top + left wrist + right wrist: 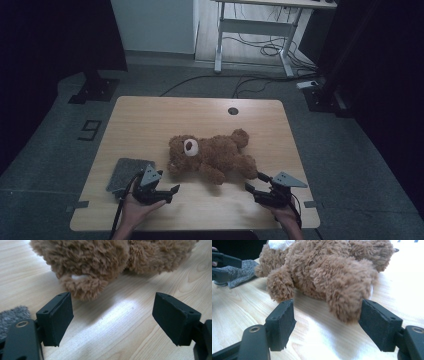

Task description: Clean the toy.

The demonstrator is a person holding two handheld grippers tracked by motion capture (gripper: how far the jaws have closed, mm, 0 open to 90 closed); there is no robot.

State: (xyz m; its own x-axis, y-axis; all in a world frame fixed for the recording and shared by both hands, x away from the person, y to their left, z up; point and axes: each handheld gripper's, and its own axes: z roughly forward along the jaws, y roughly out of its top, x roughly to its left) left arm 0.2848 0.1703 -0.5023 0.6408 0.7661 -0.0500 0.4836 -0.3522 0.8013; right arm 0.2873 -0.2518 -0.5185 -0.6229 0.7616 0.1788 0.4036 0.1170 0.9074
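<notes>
High view: teddy bear (212,155) lies on its side mid-frame on the wood counter (150,120), head w/ white muzzle toward frame left, legs toward lower right. Grey cloth (129,173) lies flat at lower left, just beside the head, maybe touching it; can't tell.

Left claw (167,192) sits at bottom left, over the near corner of the cloth, jaws wide apart w/ nothing between them. Left gripper view: bare wood btw the jaws, bear's fur (85,286) ahead near the left jaw, apart from both, so it's lined up for a reach, not a grab yet.

Right claw (253,182) at bottom right, aimed at the legs. Right gripper view: jaws wide; a furry leg (344,287) hangs btw them, nearer the right jaw, maybe brushing it. No squeeze seen, so nothing is held. Prob. each claw takes one end so the soft toy lifts w/o flopping.
</notes>
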